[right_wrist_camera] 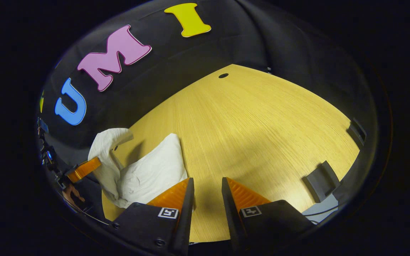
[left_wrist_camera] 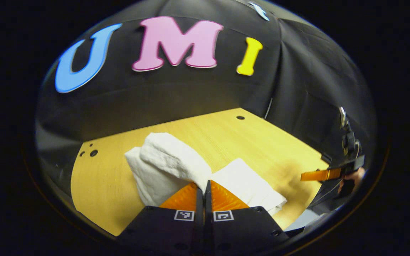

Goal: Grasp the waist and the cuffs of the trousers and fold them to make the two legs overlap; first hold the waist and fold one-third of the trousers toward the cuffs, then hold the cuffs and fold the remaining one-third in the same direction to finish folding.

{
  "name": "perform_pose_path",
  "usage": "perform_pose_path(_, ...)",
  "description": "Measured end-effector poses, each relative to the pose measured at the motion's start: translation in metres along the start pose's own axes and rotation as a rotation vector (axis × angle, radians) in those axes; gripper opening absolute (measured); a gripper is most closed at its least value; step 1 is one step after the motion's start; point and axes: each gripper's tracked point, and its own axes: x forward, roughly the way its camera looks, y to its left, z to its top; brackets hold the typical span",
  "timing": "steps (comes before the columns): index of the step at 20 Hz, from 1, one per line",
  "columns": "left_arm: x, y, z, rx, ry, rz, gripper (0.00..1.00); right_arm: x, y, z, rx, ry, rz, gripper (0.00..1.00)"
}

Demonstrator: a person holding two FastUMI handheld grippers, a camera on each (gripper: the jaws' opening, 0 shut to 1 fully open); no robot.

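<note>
Left gripper (left_wrist_camera: 204,186) lowest in left gripper view, jaws pressed together, pinching white trousers (left_wrist_camera: 169,160); cloth lifted, draped over fingers above wooden table (left_wrist_camera: 262,142). Right gripper (right_wrist_camera: 206,185) jaws spread, empty, over bare table (right_wrist_camera: 262,124); trousers (right_wrist_camera: 144,174) heaped just left of it, one end raised.

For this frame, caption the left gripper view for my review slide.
Left gripper shut on a lifted fold of the white trousers above the wooden table.
</note>
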Motion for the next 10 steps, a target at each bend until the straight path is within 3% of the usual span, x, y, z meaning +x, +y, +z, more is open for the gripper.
perform_pose_path(10,0.021,-0.061,-0.044,0.613,0.090,-0.102,0.05,-0.004,-0.031,0.014,0.079,-0.028,-0.047,0.49)
